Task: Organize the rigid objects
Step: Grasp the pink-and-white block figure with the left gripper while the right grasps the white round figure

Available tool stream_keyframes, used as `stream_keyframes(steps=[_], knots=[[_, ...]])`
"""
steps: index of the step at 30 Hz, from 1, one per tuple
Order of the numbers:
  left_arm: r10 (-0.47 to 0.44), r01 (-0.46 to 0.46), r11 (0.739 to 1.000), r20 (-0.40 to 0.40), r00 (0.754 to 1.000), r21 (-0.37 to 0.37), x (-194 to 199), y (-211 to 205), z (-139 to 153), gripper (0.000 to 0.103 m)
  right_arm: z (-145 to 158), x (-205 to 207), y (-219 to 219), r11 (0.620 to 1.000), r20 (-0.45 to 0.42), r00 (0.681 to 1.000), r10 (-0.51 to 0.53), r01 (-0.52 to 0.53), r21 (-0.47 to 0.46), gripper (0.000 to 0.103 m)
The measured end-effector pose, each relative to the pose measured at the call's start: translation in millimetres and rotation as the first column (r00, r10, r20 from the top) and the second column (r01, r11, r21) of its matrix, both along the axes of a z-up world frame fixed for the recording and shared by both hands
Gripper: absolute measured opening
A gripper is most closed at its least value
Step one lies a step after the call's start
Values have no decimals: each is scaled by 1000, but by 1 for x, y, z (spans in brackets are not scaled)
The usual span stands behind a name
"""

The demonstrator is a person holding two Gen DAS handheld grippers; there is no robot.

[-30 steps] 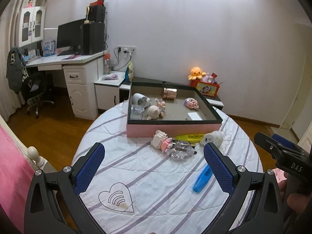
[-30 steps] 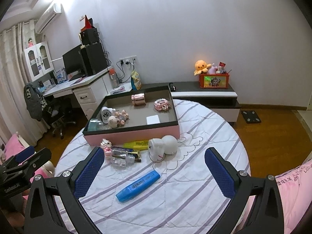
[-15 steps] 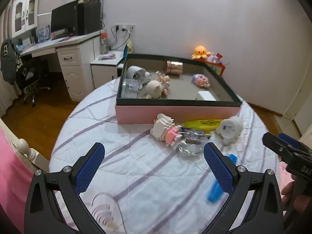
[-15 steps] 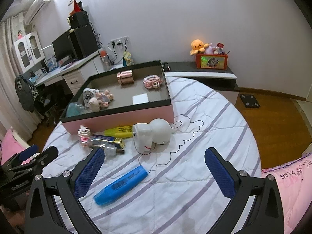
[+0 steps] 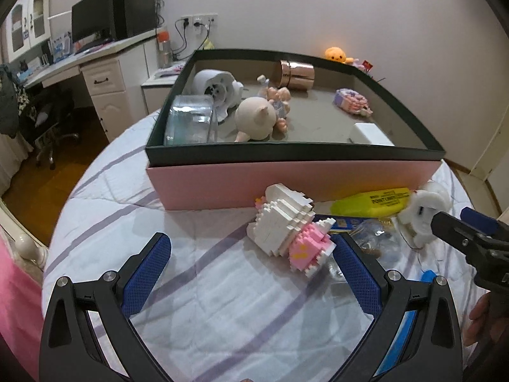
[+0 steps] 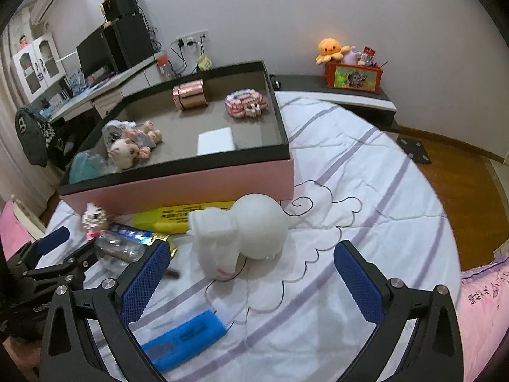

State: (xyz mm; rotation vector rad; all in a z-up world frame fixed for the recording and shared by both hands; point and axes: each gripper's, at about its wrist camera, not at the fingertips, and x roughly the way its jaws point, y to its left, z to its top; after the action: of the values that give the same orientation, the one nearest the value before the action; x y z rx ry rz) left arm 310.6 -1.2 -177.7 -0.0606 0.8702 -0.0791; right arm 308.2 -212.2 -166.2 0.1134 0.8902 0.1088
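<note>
Left gripper (image 5: 251,264): fingers apart, nothing between them, low over the striped bedsheet (image 5: 197,286). White-and-pink brick figure (image 5: 291,229) just ahead of the right-hand finger, lying tilted on the sheet.

Right gripper (image 6: 251,270): fingers apart, nothing gripped. White rounded toy (image 6: 245,232) directly ahead, near the gap between the fingers, resting on the sheet. Blue highlighter (image 6: 184,340) on the sheet by the left-hand finger, partly under it.

Yellow highlighter (image 6: 181,216) against the front wall of the pink box (image 6: 178,187), touching or just beside the white toy; cannot tell which. Clear plastic item (image 6: 119,250) and blue-and-gold wrapper (image 6: 140,234) between brick figure and white toy, overlapping each other.

Inside the box, on its grey floor: copper-coloured tin (image 5: 294,74) on its side near the far wall; small pink brick model (image 5: 351,102) far right; white card-like block (image 5: 370,133) near front right; pig-like figurine (image 5: 256,117) and small doll (image 5: 280,98) touching at centre; white cylinder toy (image 5: 216,87) and clear container (image 5: 191,124) at left.

Part of a hand (image 5: 483,321) at the right edge of the left wrist view.
</note>
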Motion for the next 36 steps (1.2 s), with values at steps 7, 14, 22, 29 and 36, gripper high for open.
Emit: stream_keyframes(steps=[7, 14, 22, 29, 36], knots=[[-30, 29, 998, -10, 1000, -50, 9, -1, -6, 91, -15, 11, 1, 999, -32, 998, 47, -46, 26, 88], [-90, 89, 989, 3, 996, -115, 5, -2, -3, 58, -10, 0, 7, 996, -10, 996, 87, -87, 31, 73], [-77, 81, 991, 40, 996, -108, -22, 10, 13, 58, 8, -20, 5, 995, 29, 996, 84, -85, 42, 73], [-61, 72, 992, 96, 993, -108, -42, 24, 39, 58, 28, -36, 12, 994, 70, 993, 97, -100, 36, 73], [-56, 72, 992, 148, 987, -105, -60, 34, 64, 58, 47, -46, 24, 991, 111, 986, 124, -129, 32, 73]])
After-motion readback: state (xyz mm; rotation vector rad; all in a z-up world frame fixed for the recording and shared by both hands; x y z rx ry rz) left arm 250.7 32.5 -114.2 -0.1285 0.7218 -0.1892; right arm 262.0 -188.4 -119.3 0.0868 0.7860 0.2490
